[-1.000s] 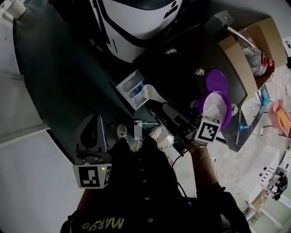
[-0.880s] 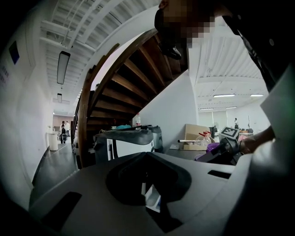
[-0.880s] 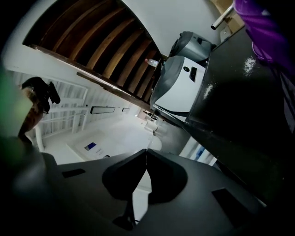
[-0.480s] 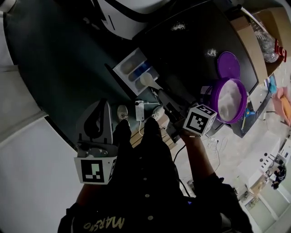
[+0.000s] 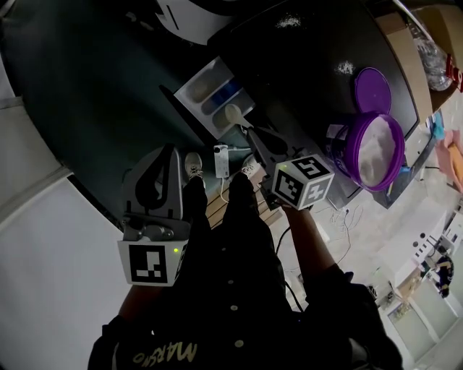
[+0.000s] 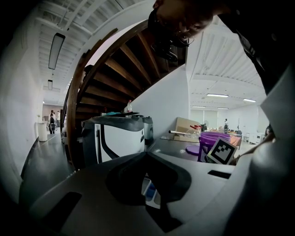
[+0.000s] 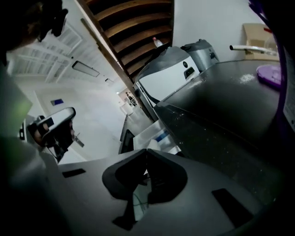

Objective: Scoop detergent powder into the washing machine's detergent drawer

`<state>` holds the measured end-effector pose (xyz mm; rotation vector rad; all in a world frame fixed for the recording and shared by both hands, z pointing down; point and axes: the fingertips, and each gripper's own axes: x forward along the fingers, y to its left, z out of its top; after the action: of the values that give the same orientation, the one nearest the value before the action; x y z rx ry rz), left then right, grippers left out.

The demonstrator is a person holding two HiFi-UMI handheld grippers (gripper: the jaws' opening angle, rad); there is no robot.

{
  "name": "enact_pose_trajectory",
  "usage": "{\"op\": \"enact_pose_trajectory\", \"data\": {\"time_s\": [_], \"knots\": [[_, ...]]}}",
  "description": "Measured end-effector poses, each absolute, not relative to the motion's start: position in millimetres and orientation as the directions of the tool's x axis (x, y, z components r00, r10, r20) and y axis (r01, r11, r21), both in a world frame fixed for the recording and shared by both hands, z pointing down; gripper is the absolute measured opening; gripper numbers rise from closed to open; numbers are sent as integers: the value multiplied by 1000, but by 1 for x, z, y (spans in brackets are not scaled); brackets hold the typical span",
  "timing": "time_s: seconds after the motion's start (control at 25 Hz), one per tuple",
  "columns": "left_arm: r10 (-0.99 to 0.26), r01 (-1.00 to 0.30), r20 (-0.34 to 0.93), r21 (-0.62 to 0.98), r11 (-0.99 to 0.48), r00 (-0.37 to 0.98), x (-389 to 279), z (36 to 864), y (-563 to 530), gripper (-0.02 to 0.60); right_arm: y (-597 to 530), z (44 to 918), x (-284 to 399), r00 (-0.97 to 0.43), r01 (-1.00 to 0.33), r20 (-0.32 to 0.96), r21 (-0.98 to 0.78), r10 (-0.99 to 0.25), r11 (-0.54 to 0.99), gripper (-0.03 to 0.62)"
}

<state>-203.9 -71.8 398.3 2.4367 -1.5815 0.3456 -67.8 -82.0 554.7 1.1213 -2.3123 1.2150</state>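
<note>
In the head view my right gripper (image 5: pixel 250 135) is shut on the handle of a white scoop (image 5: pixel 233 115). The scoop's bowl hangs at the near edge of the pulled-out detergent drawer (image 5: pixel 194 87). I cannot tell whether there is powder in it. The purple tub of white powder (image 5: pixel 375 152) stands to the right of that gripper, with its purple lid (image 5: pixel 372 90) beyond it. My left gripper (image 5: pixel 167 153) is shut and empty, lower left of the drawer. In the right gripper view the jaws (image 7: pixel 146 151) meet in front of the drawer (image 7: pixel 154 132).
The white washing machine (image 5: pixel 189 13) stands beyond the drawer, next to a dark counter (image 5: pixel 304 65) with spilled powder (image 5: pixel 289 22). A cardboard box (image 5: pixel 411 69) is at the far right. The person's shoes (image 5: pixel 194 166) and a white power strip (image 5: pixel 221 160) are on the floor below.
My right gripper has sunk and swung left, away from the purple tub, with the scoop staying by the drawer. The left gripper has also come down a little.
</note>
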Motion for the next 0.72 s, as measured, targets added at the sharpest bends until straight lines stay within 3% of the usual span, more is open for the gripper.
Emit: {"op": "enact_pose_trajectory", "data": {"time_s": [0.36,0.56,0.72], "knots": [[-859,-916,328,59,-397,394,-203,408,-64,12,-81,560,-79,-496,-799,643,-76,-583,596,29],[-856,-916,336,61,-397,393,-204,411,-62,12,-76,567,-87,-387,-656,644,311,-660,688,29],[-856,-916,335,59,-397,393,-205,411,-62,12,-72,569,-89,-332,-534,621,497,-710,684,29]]}}
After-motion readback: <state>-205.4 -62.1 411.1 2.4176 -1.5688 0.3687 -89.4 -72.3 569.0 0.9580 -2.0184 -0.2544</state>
